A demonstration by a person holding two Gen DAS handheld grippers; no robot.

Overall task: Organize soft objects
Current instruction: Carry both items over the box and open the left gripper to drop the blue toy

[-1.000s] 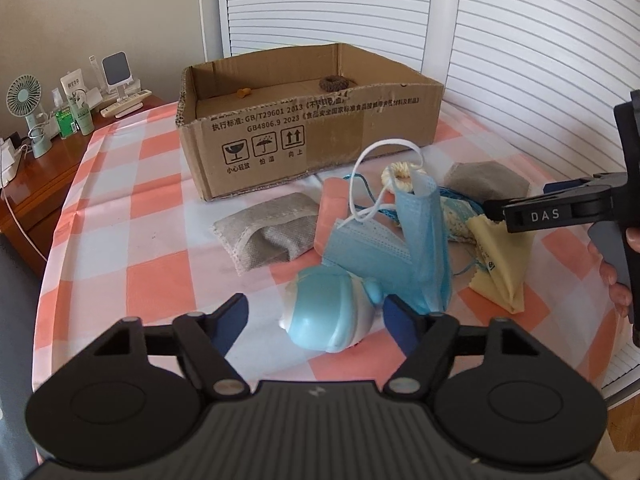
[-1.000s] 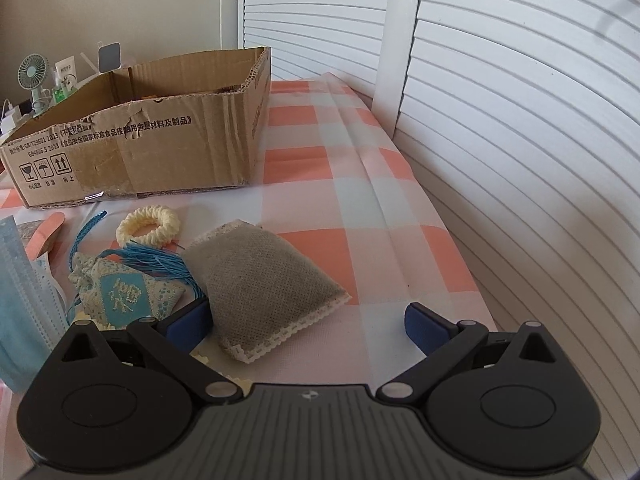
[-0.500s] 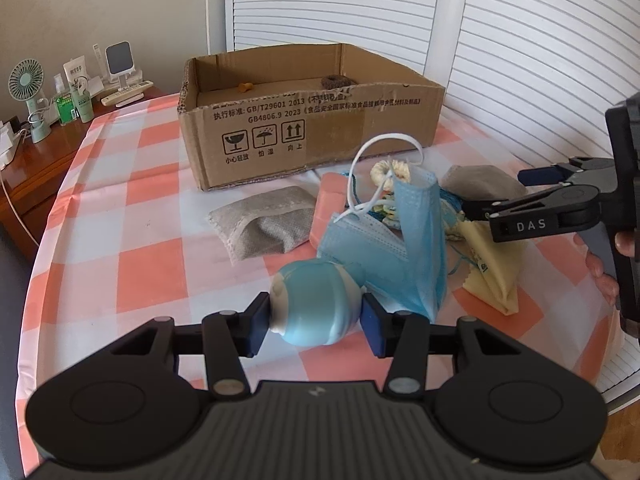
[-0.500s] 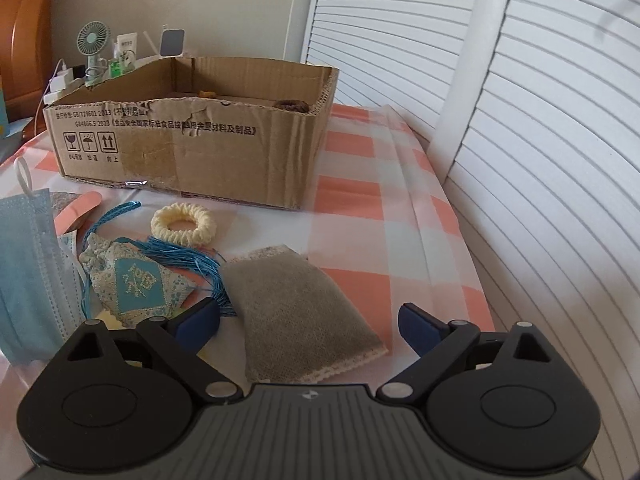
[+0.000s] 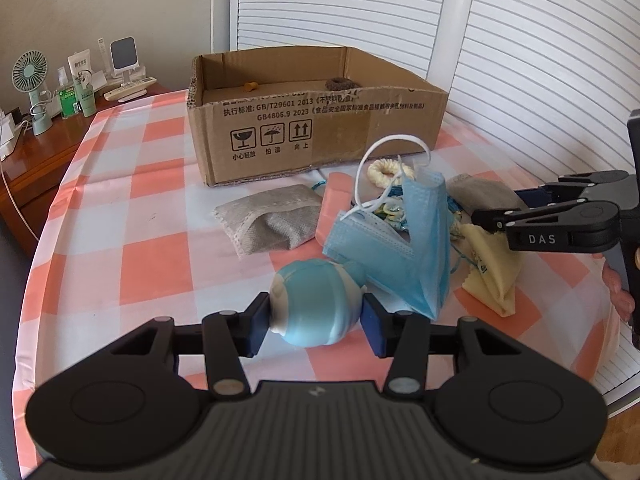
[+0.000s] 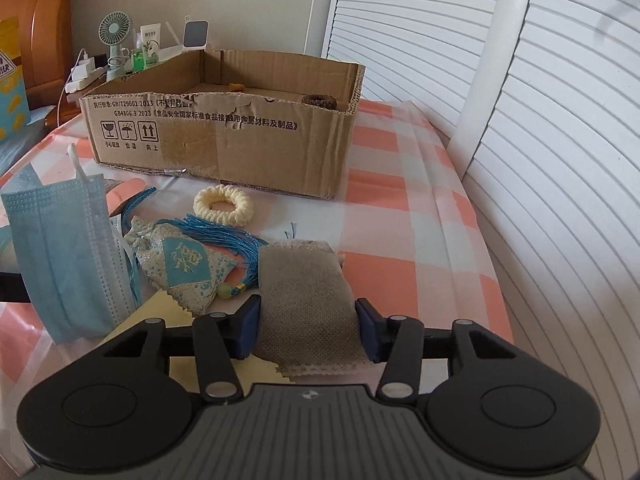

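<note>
Soft things lie in a heap on the checked tablecloth (image 5: 132,216) before the open cardboard box (image 5: 320,128). The left gripper (image 5: 316,322) has closed its pads on a round pale-blue plush ball (image 5: 316,308), which looks light and squashy; gripped across its middle it should hold. The right gripper (image 6: 308,330) pinches a grey mesh sachet with lace trim (image 6: 304,300) at its near end. That pouch seems limp and would likely sag. A folded blue face mask (image 5: 416,248) stands between them.

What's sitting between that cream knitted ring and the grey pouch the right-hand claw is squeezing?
In the right wrist view, a patterned blue sachet with its bright blue tassel lies between the cream ring and the grey pouch held in the right gripper.
</note>
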